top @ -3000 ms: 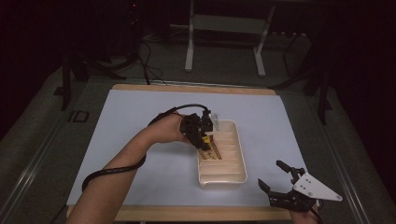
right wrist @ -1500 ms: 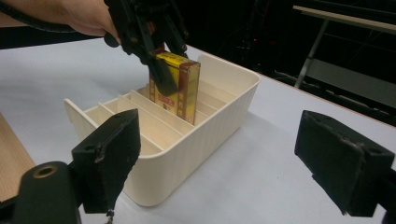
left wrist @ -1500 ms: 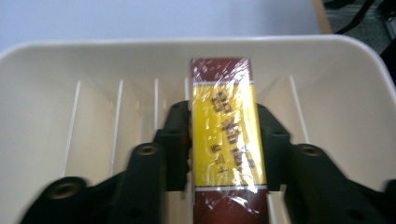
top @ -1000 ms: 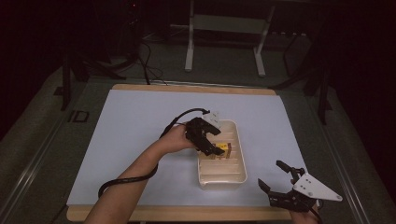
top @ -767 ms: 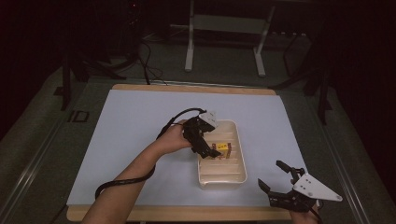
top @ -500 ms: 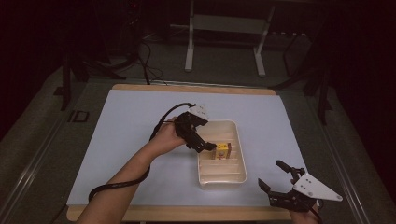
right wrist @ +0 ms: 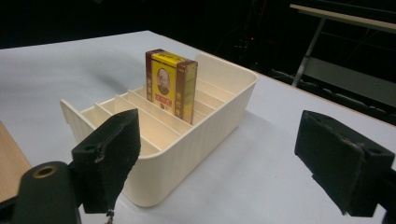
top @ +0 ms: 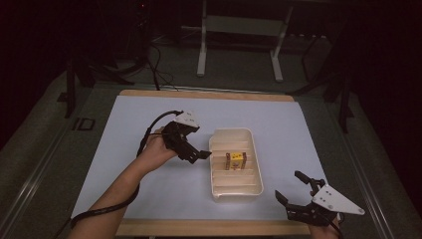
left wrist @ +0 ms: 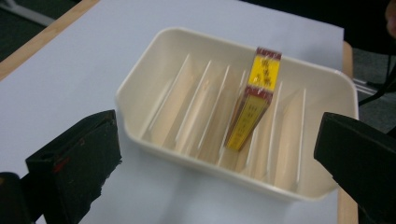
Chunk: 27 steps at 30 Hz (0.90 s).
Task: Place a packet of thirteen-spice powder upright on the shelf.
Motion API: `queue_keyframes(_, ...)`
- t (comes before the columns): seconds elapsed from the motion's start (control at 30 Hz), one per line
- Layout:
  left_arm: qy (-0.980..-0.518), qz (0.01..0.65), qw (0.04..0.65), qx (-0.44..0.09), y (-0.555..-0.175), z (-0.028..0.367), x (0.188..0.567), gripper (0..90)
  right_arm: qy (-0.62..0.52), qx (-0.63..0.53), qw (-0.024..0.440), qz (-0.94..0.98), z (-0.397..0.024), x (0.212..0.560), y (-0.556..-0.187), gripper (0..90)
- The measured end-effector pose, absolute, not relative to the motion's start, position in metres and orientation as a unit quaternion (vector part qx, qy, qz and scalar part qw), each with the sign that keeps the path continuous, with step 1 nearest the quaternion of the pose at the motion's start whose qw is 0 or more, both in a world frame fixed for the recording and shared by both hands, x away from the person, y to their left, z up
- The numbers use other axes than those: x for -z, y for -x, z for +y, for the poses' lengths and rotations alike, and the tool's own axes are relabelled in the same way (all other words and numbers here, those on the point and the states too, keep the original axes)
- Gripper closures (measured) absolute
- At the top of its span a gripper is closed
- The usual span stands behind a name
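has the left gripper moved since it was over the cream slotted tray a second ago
Yes. The left gripper has drawn back leftward off the cream slotted tray, jaws just opened and empty; the yellow box stands in a slot.

The high view looks down and forward from six o'clock, while both gripper views sit close, facing the shared slotted tray from nine and four o'clock.

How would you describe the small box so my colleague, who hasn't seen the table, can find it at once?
On the white table stands one cream tray split by thin dividers into narrow slots. The box stands upright on edge in a slot near the tray's middle. It is yellow with dark red borders and a small portrait on its face, the one coloured thing in the tray.
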<state>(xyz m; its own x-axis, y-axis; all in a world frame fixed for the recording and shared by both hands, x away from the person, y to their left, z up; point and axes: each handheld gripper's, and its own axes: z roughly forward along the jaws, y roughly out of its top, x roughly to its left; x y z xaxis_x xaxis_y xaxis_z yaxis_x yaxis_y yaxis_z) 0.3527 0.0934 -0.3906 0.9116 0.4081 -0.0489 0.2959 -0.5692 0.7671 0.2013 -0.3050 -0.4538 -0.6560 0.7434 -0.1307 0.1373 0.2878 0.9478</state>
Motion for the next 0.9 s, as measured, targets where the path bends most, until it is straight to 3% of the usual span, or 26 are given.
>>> queue_keyframes(0.3, -0.883, 0.228, 0.406, -0.06, -0.336, 0.117, 0.402, 0.7, -0.291, -0.516, 0.296, 0.749, -0.303, 0.454, -0.201, 14.4)
queue_keyframes(0.9, -0.866, 0.281, 0.401, -0.101, -0.291, 0.15, 0.426, 0.7, -0.295, -0.517, 0.299, 0.746, -0.304, 0.453, -0.2, 14.4)
